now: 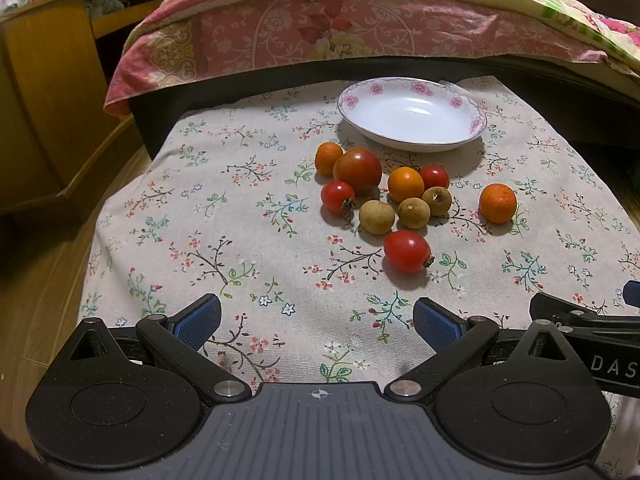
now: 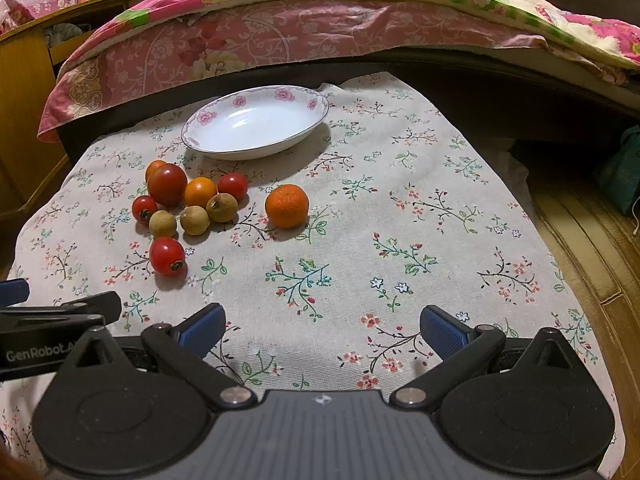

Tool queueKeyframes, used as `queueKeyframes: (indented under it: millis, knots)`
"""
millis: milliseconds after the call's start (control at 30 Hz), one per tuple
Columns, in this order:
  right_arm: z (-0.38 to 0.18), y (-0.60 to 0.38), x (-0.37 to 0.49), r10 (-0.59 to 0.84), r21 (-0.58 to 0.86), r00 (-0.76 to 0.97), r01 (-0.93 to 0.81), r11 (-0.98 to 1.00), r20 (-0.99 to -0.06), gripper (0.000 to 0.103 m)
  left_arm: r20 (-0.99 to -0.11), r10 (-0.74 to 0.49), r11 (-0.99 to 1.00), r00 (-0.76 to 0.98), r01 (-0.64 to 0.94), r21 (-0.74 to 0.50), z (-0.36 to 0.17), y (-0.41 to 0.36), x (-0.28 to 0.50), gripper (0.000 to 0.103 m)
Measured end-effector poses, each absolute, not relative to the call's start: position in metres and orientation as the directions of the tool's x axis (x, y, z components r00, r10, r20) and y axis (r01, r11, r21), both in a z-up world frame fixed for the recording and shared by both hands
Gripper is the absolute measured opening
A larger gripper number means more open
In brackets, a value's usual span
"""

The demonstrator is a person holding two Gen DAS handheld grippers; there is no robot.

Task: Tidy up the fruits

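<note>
fruits (image 1: 400,200) ahead of both spread grippers (image 1: 316,320)

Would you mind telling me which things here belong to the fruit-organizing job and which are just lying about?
Part of the job:
- tomatoes
- oranges
- brown longans
- flowered dish, empty
- left gripper and right gripper, both open

Just lying about:
- floral tablecloth
- pink quilt
- wooden cabinet
</note>
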State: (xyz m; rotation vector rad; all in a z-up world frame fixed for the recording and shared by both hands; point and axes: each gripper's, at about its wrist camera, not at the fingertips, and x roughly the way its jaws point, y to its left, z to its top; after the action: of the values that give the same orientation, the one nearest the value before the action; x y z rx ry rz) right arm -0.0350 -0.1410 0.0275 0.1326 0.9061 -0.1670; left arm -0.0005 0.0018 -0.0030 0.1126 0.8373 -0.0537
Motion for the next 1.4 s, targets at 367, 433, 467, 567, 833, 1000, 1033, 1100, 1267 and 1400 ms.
queueKeyframes:
  millis: [367,433,467,567,833,1000,1033,1100,1267,1400]
  knots:
    - [0.025,-0.139,-0.0346,-0.086,0.046,0.604,0.199,0.979,-0.793,0.103,-0.748,-0.005,0.993,0.663,0.091,0.074,-0.0044,0.0032,0.0,0.103]
    - [0.0248,-0.1387,-0.0347,-0.086,0.045,0.604,0.199,0.979,-0.792,0.103,-0.748,-0.005,0.993,0.663,0.091,0.074,-0.0045,0.0031,0.0,0.103]
    - [0.0254,-0.1398,-0.0341,-0.085,0.047,0.603,0.199,0.979,-0.793,0.103,-0.748,-0.005,0.993,0.663,0.091,0.074,-0.0047,0.0032,-0.0001,0.103]
    - [0.0256,-0.1397,-0.0341,-0.084,0.048,0.603,0.199,0.979,-0.793,0.103,-0.748,-0.005,0.993,0.663,0.091,0.074,-0.0043,0.003,0.0002,0.103]
    - [0.0249,-0.1389,-0.0336,-0.08,0.051,0.602,0.197,0.979,-0.795,0.103,-0.748,-0.002,0.993,0.663,0.089,0.076,-0.0055,0.0031,0.0005,0.103]
    - [0.0244,-0.1392,-0.0322,-0.068,0.06,0.6,0.192,0.98,-0.797,0.102,-0.748,-0.002,0.993,0.663,0.09,0.077,-0.006,0.0032,0.0002,0.102]
    - [0.0244,-0.1388,-0.0323,-0.068,0.06,0.6,0.192,0.98,-0.797,0.102,-0.748,-0.002,0.993,0.663,0.09,0.076,-0.0058,0.0032,0.0004,0.102]
    - [0.0246,-0.1387,-0.0323,-0.069,0.06,0.599,0.192,0.98,-0.798,0.102,-0.749,-0.002,0.993,0.663,0.09,0.077,-0.0061,0.0032,0.0003,0.102]
    - [0.0243,-0.1388,-0.0311,-0.064,0.061,0.598,0.187,0.981,-0.799,0.101,-0.749,-0.002,0.993,0.662,0.09,0.077,-0.006,0.0028,0.0007,0.102]
    - [0.0243,-0.1389,-0.031,-0.063,0.063,0.599,0.187,0.98,-0.799,0.1,-0.75,0.0,0.993,0.662,0.089,0.078,-0.007,0.0022,0.0005,0.102]
